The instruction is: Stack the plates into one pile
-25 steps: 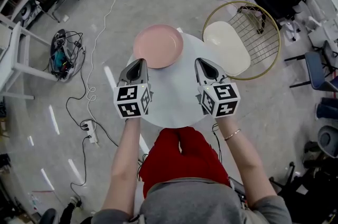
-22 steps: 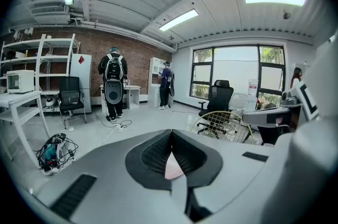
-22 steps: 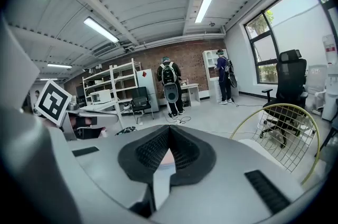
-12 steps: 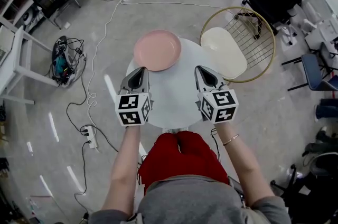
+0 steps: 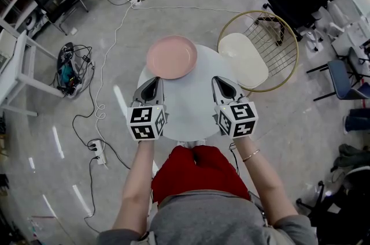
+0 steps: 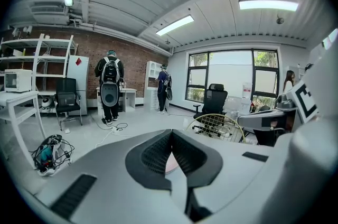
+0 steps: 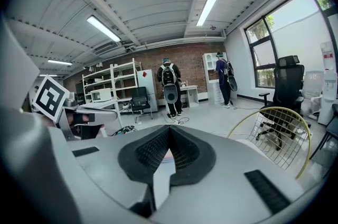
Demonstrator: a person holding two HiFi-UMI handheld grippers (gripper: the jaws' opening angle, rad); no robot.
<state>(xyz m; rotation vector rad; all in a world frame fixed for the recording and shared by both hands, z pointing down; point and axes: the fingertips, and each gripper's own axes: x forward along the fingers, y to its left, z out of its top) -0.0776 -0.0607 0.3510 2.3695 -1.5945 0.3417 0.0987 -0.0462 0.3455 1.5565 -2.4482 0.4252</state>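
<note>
The left claw [image 5: 151, 83] and the right claw [image 5: 222, 83] both have their jaws pressed together on nothing. The left gripper view and the right gripper view each show the ribbed pads meeting at the tips, with only a sliver of pink seen through the gap below them. That pink is the plate [image 5: 171, 57], which sits ahead of the left claw and ahead-left of the right one, well apart from both. It lies at the far-left rim of the round white counter [image 5: 191, 108] and slightly overhangs it. From above it reads as a single disc, and I cannot tell whether it is one plate or several already nested. No other plate shows anywhere on the counter, so the stacking looks finished, or at least there is nothing loose left to add. If anything more is called for, it is probably a nudge of the pile inward from the rim, which would mean opening a claw and approaching low from the near side. The bare counter between the claws and the plate gives an open lane. To the right claw's far right, the cream-seated wire chair [image 5: 244, 59] stands just beside the counter's edge and limits a wide swing there. On the left, only floor cables [image 5: 101, 93] lie below.
</note>
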